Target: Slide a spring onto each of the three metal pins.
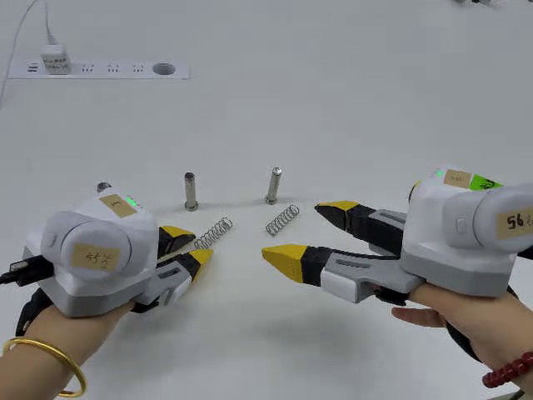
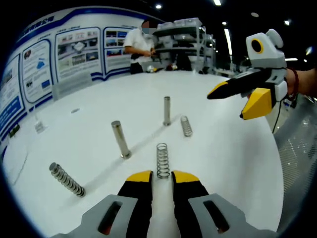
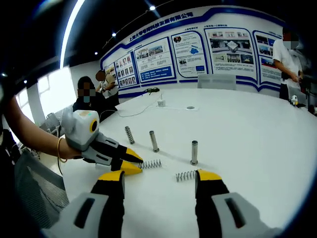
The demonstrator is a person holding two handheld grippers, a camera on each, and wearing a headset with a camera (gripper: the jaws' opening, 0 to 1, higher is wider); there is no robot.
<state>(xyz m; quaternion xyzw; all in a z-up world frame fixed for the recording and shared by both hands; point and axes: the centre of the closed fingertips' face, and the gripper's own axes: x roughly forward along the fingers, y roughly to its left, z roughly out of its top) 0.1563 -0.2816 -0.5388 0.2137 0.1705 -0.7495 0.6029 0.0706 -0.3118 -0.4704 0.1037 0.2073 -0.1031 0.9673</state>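
Observation:
Three metal pins stand on the white table. The left pin (image 2: 67, 179) carries a spring, and my left gripper's body partly hides it in the head view. The middle pin (image 1: 190, 192) and right pin (image 1: 273, 185) are bare. One loose spring (image 1: 213, 233) lies with its near end between the tips of my left gripper (image 1: 190, 248), whose jaws stand narrowly apart around it (image 2: 162, 176). A second loose spring (image 1: 282, 219) lies by the right pin. Just to its right, my right gripper (image 1: 305, 231) is wide open and holds nothing; that spring (image 3: 185, 175) lies beside its right jaw.
A white power strip (image 1: 100, 69) with a plugged charger lies at the table's far left. Several people (image 3: 89, 96) stand or sit beyond the table. The table edge (image 2: 277, 148) runs close on the right of the left gripper view.

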